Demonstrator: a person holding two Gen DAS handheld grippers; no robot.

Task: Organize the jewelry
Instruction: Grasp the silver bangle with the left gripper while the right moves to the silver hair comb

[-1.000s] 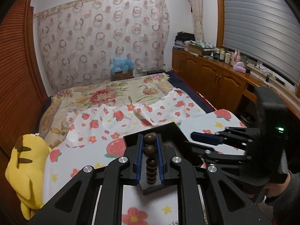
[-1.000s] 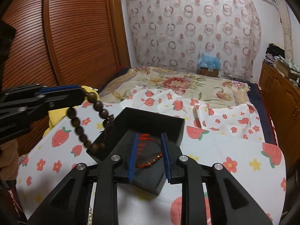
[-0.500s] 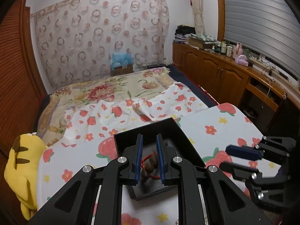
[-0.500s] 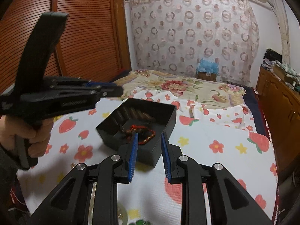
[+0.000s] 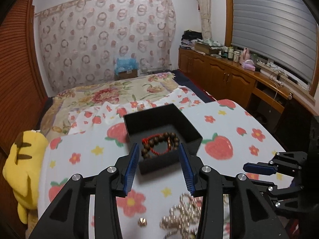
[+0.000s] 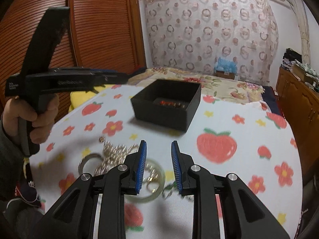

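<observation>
A black open box [image 5: 191,133] [image 6: 179,117] stands on the strawberry-print cloth. A brown wooden bead bracelet [image 5: 159,139] and a red string bracelet [image 5: 157,152] lie inside it. My left gripper [image 5: 158,149] is open and empty, just in front of the box. My right gripper [image 6: 158,145] is open and empty above a pile of jewelry: a pearl strand [image 6: 113,149] [image 5: 185,215], a silver ring [image 6: 87,162], a pale green bangle [image 6: 157,191]. The right gripper also shows in the left wrist view [image 5: 259,169], and the left gripper in the right wrist view [image 6: 111,77].
The cloth-covered table [image 5: 249,127] stands by a bed [image 5: 111,95]. A yellow plush toy [image 5: 22,159] sits at the table's left edge. A small gold piece [image 5: 142,222] lies near the pearls. Wooden cabinets [image 5: 229,79] run along the right wall.
My left gripper let the brown bead bracelet down into the box, opened wide and pulled back. My right gripper pulled back from the box to over the jewelry pile.
</observation>
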